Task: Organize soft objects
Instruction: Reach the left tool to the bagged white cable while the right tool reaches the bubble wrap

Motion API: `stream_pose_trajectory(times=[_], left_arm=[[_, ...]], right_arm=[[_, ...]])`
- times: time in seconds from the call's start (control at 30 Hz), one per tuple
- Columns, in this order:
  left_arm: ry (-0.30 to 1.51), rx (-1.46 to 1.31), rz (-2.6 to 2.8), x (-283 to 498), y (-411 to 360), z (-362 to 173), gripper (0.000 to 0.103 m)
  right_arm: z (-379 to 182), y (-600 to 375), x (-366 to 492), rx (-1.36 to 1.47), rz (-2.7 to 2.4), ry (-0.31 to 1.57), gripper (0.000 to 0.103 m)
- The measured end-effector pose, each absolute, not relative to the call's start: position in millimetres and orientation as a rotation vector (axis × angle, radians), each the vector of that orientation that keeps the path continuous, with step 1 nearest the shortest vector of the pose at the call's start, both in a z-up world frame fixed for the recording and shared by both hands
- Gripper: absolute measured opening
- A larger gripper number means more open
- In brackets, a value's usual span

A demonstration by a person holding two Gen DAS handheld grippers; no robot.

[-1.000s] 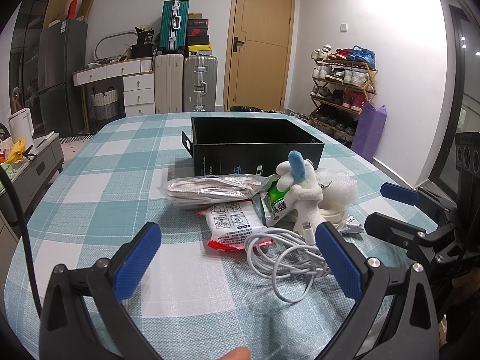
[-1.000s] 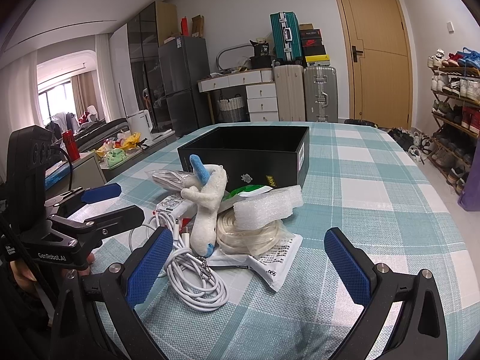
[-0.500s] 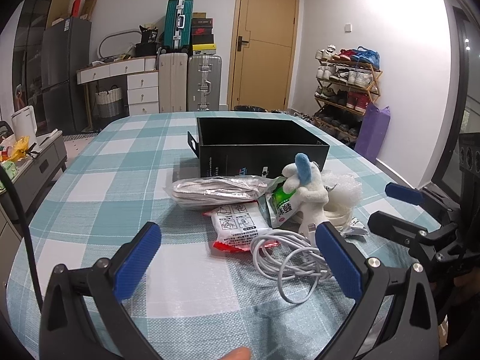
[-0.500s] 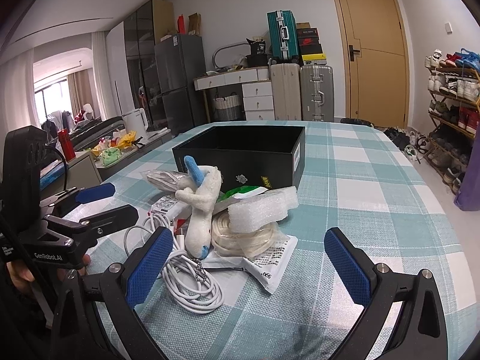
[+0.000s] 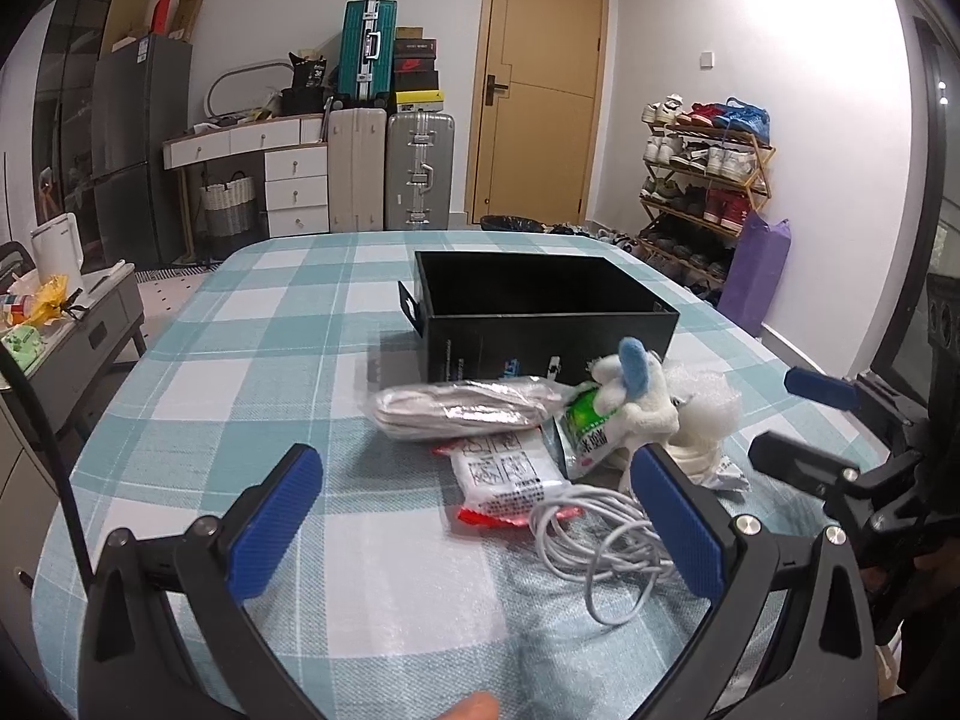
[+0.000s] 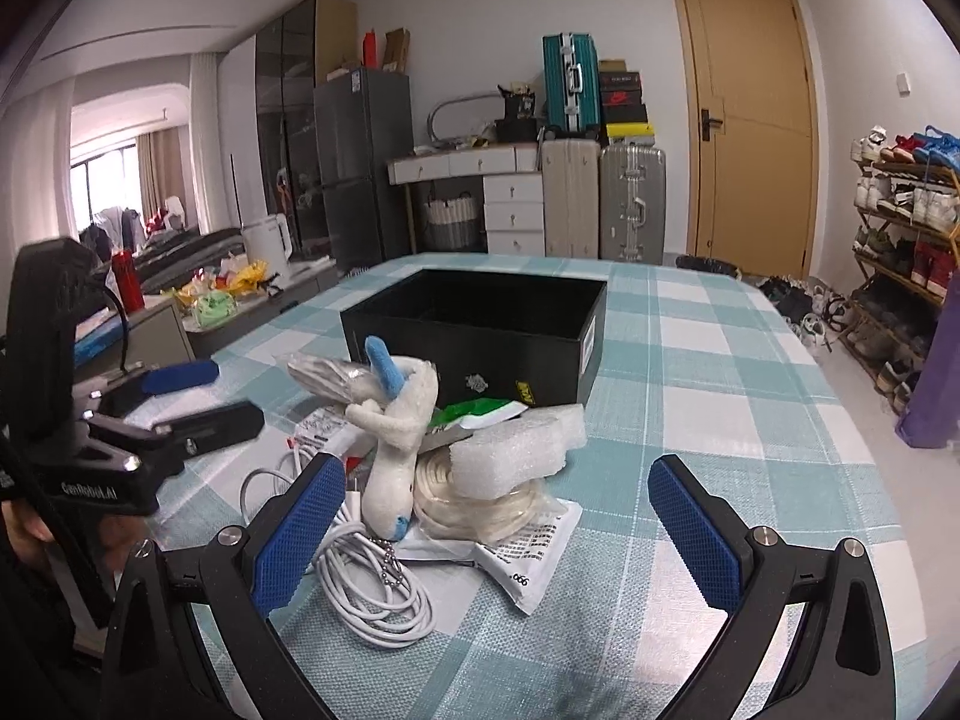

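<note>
A pile of soft objects lies on the checked tablecloth in front of an open black box (image 5: 540,306) (image 6: 480,330). It holds a white plush toy with a blue horn (image 5: 636,396) (image 6: 396,438), a white foam piece (image 6: 516,450), a coiled white cable (image 5: 594,534) (image 6: 372,588), a silvery bag (image 5: 462,408), a red-and-white packet (image 5: 510,474) and a green packet (image 5: 585,426). My left gripper (image 5: 474,528) is open and empty, near the pile. My right gripper (image 6: 492,534) is open and empty, just before the plush and foam.
The round table (image 5: 270,324) has its edge close on the left. Suitcases (image 5: 384,168), a drawer desk, a door and a shoe rack (image 5: 702,180) stand beyond. Each gripper shows at the side of the other's view.
Both grippers have pulled back and risen slightly; the pile sits a little farther off in both views. The objects have not moved.
</note>
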State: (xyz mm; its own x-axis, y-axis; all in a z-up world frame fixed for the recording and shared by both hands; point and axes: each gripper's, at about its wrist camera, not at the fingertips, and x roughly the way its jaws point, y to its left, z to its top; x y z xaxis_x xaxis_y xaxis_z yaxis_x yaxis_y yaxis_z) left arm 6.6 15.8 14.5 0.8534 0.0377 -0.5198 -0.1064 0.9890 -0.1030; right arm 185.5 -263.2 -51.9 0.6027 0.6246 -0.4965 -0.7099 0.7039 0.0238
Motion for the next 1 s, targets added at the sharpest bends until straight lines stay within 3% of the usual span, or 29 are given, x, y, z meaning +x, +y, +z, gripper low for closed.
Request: stream_pose_trajectory(times=[0.8,1.0], left_arm=[[0.688,-0.112,0.079,63.1,30.1,8.2,0.103],[0.717,-0.109,0.071,69.2,30.9,4.9,0.103]], right_arm=[[-58.9,-238.5,224.3,-0.313,0.721,0.63,0.102],[-64.2,-233.0,232.7,-0.323,0.72,0.657,0.098]])
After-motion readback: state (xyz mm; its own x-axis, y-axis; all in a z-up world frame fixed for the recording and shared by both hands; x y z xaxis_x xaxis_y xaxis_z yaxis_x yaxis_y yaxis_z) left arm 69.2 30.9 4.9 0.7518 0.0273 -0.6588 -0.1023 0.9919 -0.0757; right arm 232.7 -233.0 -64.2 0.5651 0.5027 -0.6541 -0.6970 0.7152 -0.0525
